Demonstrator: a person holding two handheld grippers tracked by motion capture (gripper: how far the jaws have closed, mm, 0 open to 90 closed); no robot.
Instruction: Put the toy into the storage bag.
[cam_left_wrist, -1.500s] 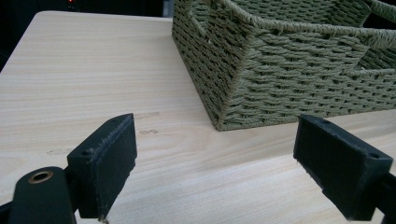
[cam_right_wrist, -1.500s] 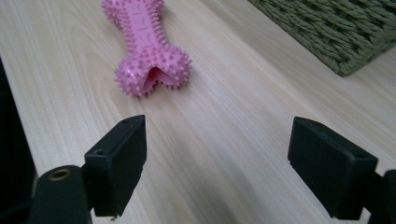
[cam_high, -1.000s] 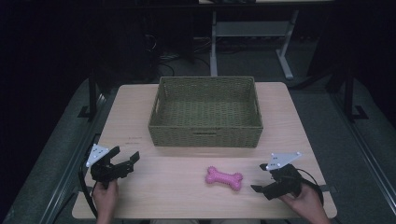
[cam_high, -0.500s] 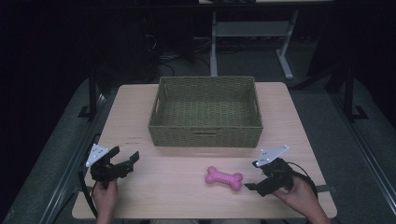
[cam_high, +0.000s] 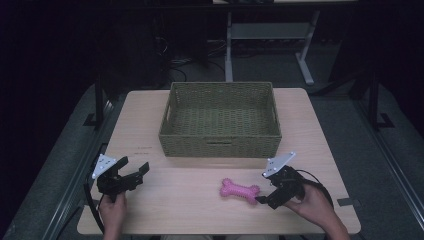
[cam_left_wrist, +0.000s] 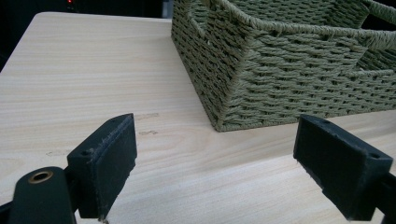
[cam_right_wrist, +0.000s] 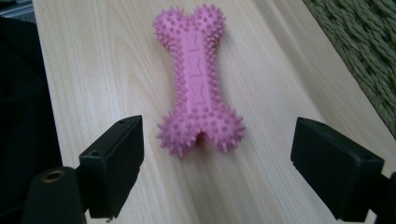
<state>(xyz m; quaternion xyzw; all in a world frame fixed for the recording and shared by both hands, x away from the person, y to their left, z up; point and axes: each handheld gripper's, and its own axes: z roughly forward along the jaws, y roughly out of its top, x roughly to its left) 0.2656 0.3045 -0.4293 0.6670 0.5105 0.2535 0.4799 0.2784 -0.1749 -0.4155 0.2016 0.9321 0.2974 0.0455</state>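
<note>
Left hand (cam_high: 114, 212): mine, entering from the bottom edge of the high view at the table's near left corner, gripping the left tool.
Left gripper (cam_high: 131, 172): held low over the near left part of the table, pointing toward the right and slightly away from me. Its jaws stand spread wide with nothing between them; in the left gripper view (cam_left_wrist: 215, 172) only bare wood lies in the gap. Grey three-cornered plate on top, cable trailing back toward me.
Table (cam_high: 145, 125): light wood top, a few small faint marks on the surface just ahead of my left jaws.
Basket (cam_high: 220, 120): green woven, rectangular, open-topped, standing on the far middle of the table. I see nothing inside it from above. In the left gripper view its near corner (cam_left_wrist: 243, 88) sits ahead of and to the right of my left jaws, apart from them.
Bone toy (cam_high: 240, 190): pink, spiked, bone-shaped, lying flat on the table in front of the basket, right of centre, well apart from the basket wall.
Right gripper (cam_high: 264, 197): low over the table just right of the toy, pointing left at it. Jaws spread wide; in the right gripper view (cam_right_wrist: 215, 172) the toy's (cam_right_wrist: 196, 79) near knobbed end lies just ahead of the gap, lengthwise between the jaw lines, touching neither pad.
Right hand (cam_high: 312, 205): mine, at the near right of the table, wrapped round the tool's rear.
</note>
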